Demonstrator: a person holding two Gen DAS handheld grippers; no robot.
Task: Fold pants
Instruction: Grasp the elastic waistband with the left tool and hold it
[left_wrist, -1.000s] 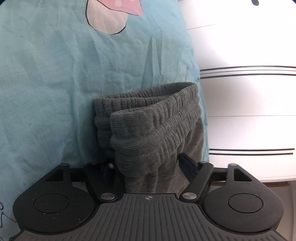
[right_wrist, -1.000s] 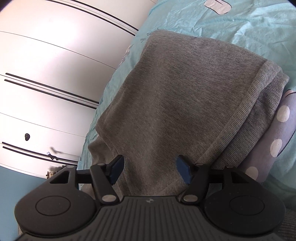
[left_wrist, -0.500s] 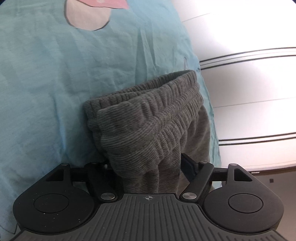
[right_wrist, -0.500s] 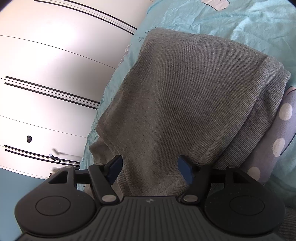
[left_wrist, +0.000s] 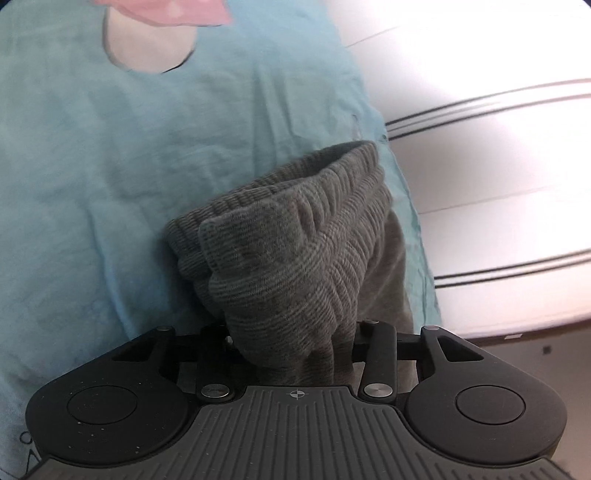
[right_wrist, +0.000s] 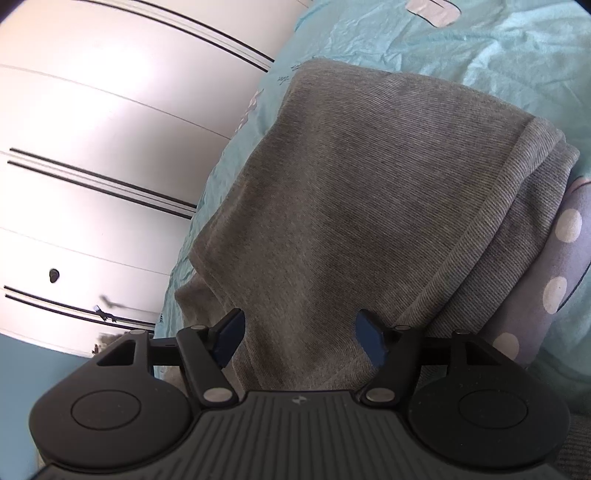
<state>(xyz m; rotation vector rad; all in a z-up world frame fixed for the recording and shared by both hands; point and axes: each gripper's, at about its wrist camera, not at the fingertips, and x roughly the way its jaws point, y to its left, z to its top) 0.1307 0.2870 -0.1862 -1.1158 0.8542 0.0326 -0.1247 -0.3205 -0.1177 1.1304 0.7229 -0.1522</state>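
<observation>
Left wrist view: we have the left claw pinched on the ribbed waistband of the grey pants. Its jaws have just been closing, and the bunched elastic is squeezed between them; the fingertips themselves are buried in fabric. The waistband is doubled over, two ribbed layers stacked, and it stands up from the bed's teal sheet close to the bed's edge. Past that edge is a white cabinet with thin dark lines across it. A pink and cream print shows on the sheet farther in.

Right wrist view: we see the right claw spread, blue pads on either side of a strip of the pants, not pressing it as far as we can tell. The grey cloth lies draped over the bed along the edge beside the white cabinet, with a stitched hem running down its far side. Next to that hem, a purple patch with white dots shows on the bedding.
</observation>
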